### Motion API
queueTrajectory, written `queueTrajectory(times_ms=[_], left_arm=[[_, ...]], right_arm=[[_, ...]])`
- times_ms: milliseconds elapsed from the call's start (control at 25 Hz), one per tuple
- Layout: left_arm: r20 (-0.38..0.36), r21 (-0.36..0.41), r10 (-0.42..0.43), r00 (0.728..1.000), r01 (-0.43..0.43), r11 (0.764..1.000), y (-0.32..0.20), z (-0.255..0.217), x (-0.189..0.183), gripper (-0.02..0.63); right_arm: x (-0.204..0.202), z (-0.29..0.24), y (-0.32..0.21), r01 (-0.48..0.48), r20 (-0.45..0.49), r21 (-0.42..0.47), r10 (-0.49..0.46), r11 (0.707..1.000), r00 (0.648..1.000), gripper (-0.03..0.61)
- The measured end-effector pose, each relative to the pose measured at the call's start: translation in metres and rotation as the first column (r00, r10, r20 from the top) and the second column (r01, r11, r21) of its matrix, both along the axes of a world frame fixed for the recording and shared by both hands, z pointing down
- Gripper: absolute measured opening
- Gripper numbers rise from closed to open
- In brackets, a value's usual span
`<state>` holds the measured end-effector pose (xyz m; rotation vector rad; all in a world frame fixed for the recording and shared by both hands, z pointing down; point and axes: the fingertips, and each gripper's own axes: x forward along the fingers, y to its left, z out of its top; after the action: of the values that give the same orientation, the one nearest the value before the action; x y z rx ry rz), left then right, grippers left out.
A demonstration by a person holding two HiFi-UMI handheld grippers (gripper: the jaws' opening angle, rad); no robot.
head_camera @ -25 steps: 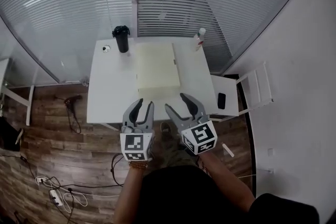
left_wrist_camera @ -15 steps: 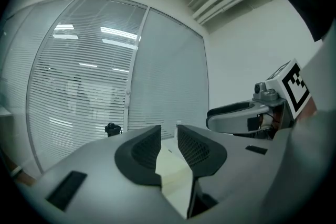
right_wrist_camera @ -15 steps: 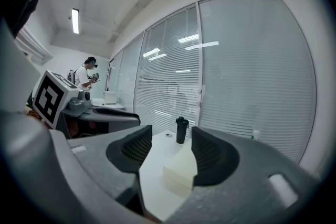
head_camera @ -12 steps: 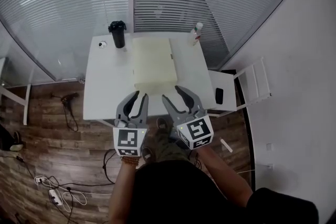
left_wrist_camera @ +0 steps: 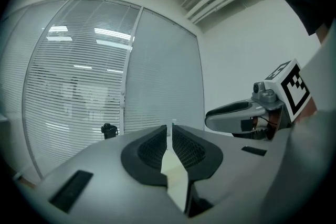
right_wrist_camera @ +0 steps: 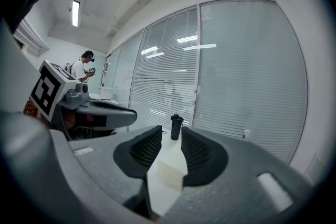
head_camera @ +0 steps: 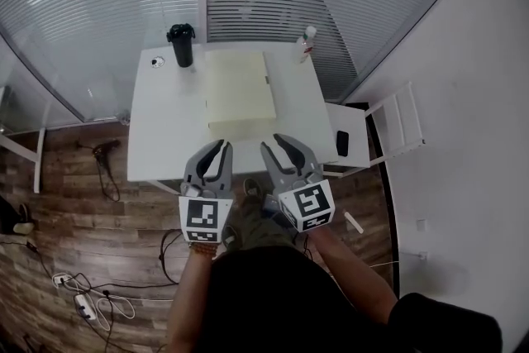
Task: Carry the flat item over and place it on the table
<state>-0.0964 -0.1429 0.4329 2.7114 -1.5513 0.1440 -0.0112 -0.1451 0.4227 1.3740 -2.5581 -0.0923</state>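
Observation:
The flat cream item (head_camera: 240,88) lies on the white table (head_camera: 165,128), toward its far middle, and shows between the jaws in the right gripper view (right_wrist_camera: 170,168). Both grippers hover side by side short of the table's near edge, and neither holds anything. My left gripper (head_camera: 218,151) (left_wrist_camera: 171,136) has just been closing. Only a slit remains between its pads, with nothing in it. My right gripper (head_camera: 276,146) (right_wrist_camera: 171,139) has also been closing but still shows a clear gap, empty, with the black tumbler (right_wrist_camera: 176,127) seen through it.
The black tumbler (head_camera: 180,44) stands at the table's far left beside a small round object (head_camera: 156,61). A bottle (head_camera: 307,41) stands at the far right. A white chair (head_camera: 372,136) with a phone (head_camera: 341,143) on it is right of the table. Cables (head_camera: 91,302) lie on the wood floor.
Both grippers' jaws have narrowed, the left almost to touching. The table has slid slightly up the head view. The grippers stay near the table's front edge.

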Motion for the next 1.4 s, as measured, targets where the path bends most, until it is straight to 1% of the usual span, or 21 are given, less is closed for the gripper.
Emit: queueTrajectory(times_ms=[160,200,280,320,440,600,680,800,960,1400], left_arm=[[0.017,0.020,-0.012,1.000,0.012,1.000,0.004,0.000,-0.003,0.034],[0.019,0.026,-0.018,1.000,0.017,1.000,0.005,-0.002,-0.005,0.031],[0.021,0.044,-0.024,0.999,0.023,0.999,0.007,-0.005,-0.007,0.028],[0.020,0.054,-0.023,1.000,0.022,0.998,0.008,-0.007,-0.007,0.025],[0.024,0.076,-0.015,1.000,0.013,0.997,0.011,-0.011,-0.007,0.020],[0.030,0.069,-0.014,0.999,0.012,0.998,0.013,-0.008,-0.007,0.017],[0.031,0.062,-0.015,0.999,0.013,0.998,0.015,-0.006,-0.007,0.017],[0.018,0.043,-0.025,1.000,0.025,0.999,0.017,-0.006,-0.008,0.017],[0.050,0.066,-0.020,0.999,0.016,0.998,0.019,-0.003,-0.010,0.017],[0.053,0.065,-0.009,0.999,0.005,0.998,0.023,0.000,-0.010,0.017]], right_arm=[[0.003,0.002,0.003,-0.003,-0.027,0.014,0.003,1.000,1.000,0.100],[0.002,0.002,0.004,-0.001,-0.034,0.019,0.001,1.000,0.999,0.089],[0.000,0.001,0.006,0.005,-0.040,0.029,-0.003,1.000,0.999,0.046],[0.000,0.000,0.006,0.005,-0.040,0.033,-0.003,0.999,0.999,0.043],[0.000,0.000,0.006,0.005,-0.036,0.031,-0.004,1.000,0.999,0.043],[0.003,0.005,0.006,0.002,-0.010,0.001,-0.002,1.000,1.000,0.038],[0.004,0.006,0.008,0.002,-0.015,0.002,-0.002,1.000,1.000,0.018],[0.005,0.007,0.010,0.004,-0.018,0.003,-0.003,1.000,1.000,0.015],[0.005,0.009,0.011,0.003,-0.020,-0.003,-0.003,1.000,1.000,0.015],[0.005,0.013,0.012,0.001,-0.022,-0.008,-0.001,1.000,1.000,0.008]])
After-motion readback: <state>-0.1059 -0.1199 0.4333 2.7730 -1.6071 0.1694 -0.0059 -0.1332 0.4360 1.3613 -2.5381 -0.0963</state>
